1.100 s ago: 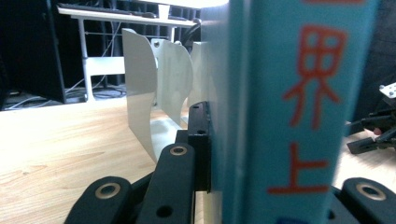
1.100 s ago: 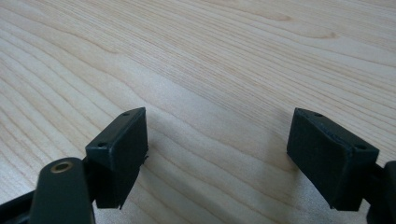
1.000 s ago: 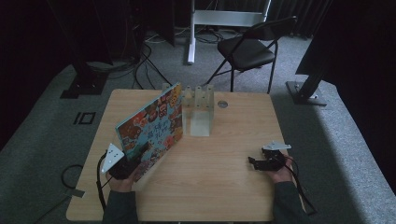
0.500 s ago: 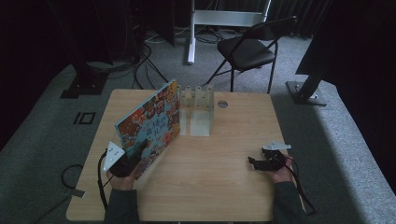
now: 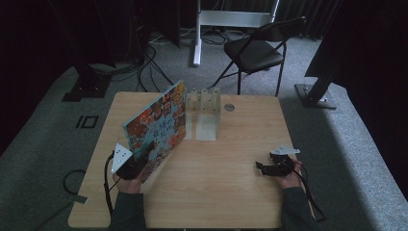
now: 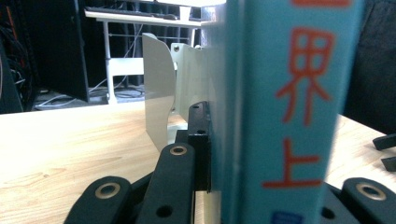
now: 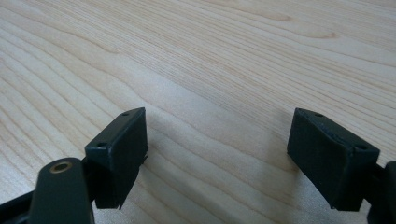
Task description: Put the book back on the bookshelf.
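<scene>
- Clamping the picture book (image 5: 156, 124) at its near lower corner, the left claw (image 5: 139, 162) is seen pressed on both covers, the spine (image 6: 285, 107) upright between its jaws.
- The book's long edge is carried up and away from that claw, toward the white slotted rack (image 5: 203, 103) just beyond its far end.
- The right claw (image 5: 262, 167) is rested on the worktop (image 5: 226, 192), jaws apart, well off to the side; the left is judged nearer.

Wooden table (image 5: 221, 192) bearing a clear rack (image 5: 204, 103) and book (image 5: 156, 122)
</scene>
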Demonstrator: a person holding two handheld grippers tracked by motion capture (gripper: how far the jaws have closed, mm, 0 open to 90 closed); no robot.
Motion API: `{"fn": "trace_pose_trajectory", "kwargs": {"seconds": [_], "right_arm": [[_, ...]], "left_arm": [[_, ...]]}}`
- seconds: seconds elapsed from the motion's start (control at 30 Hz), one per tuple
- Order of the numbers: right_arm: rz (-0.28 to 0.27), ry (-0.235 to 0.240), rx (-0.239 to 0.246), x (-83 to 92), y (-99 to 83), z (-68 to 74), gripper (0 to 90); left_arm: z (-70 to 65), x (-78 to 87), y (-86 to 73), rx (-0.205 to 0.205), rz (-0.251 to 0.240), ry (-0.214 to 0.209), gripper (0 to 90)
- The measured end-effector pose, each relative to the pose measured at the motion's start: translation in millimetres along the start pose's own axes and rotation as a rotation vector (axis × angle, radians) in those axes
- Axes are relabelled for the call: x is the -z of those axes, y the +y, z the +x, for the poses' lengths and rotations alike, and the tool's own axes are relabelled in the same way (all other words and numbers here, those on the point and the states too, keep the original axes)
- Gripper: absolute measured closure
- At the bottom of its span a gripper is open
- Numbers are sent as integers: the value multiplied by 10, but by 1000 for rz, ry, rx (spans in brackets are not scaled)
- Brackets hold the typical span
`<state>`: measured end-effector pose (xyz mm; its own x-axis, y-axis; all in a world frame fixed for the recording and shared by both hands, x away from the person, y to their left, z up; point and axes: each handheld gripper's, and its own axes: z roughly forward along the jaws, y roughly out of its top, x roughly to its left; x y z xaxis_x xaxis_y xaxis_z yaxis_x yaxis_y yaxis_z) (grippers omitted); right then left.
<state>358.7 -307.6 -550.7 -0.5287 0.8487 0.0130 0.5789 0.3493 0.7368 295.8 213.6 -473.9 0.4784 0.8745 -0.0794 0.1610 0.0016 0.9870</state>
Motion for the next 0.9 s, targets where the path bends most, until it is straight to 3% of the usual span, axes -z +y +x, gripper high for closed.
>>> {"fn": "trace_pose_trajectory", "kwargs": {"seconds": [0.9], "right_arm": [[-1, 2, -1, 1, 0, -3, 198]], "left_arm": [[-61, -142, 31, -19, -1, 50, 809]]}}
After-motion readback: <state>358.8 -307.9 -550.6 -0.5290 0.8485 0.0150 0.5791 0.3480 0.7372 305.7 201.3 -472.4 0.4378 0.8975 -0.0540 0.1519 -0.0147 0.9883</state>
